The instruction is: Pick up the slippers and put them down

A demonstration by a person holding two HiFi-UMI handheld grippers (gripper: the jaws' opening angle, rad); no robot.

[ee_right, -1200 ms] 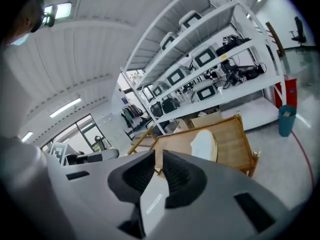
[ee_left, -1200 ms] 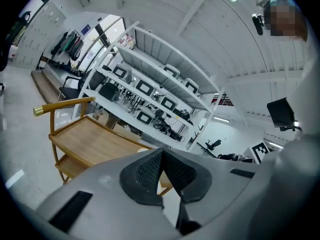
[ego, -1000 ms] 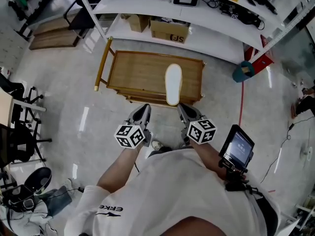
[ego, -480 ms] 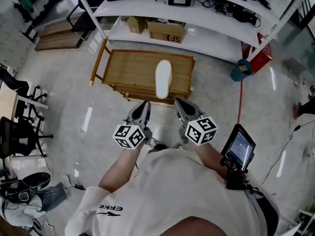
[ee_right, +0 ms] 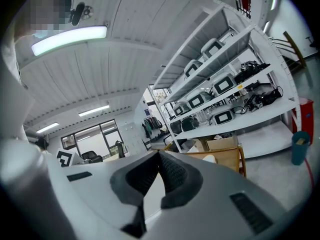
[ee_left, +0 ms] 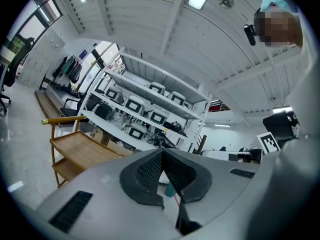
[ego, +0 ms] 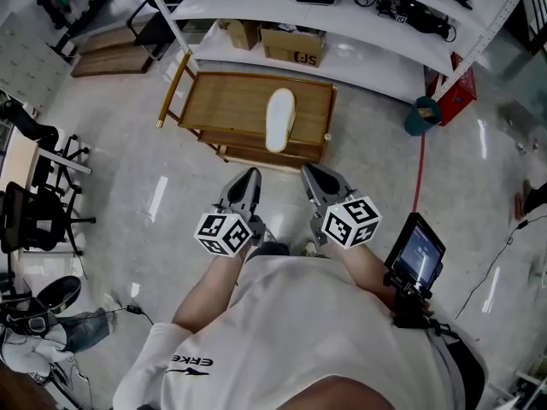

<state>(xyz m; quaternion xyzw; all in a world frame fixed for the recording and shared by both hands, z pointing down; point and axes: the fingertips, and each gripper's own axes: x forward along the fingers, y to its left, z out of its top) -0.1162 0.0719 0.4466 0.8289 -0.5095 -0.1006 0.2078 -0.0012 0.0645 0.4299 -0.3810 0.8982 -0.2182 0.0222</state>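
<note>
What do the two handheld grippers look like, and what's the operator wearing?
Both the left gripper and the right gripper are grey, tapering shells; the fingers carry dark, cross-hatched pads. Each bears a white cube with black square markers. The person wears a white short-sleeved T-shirt.

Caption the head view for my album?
Left gripper and right gripper shut, empty; white slipper lies on wooden cart.

A single flat white slipper (ego: 280, 120) lies on the low brown wooden cart (ego: 226, 109), right of its middle; the cart stands on pale glossy floor (ego: 128, 178).
</note>
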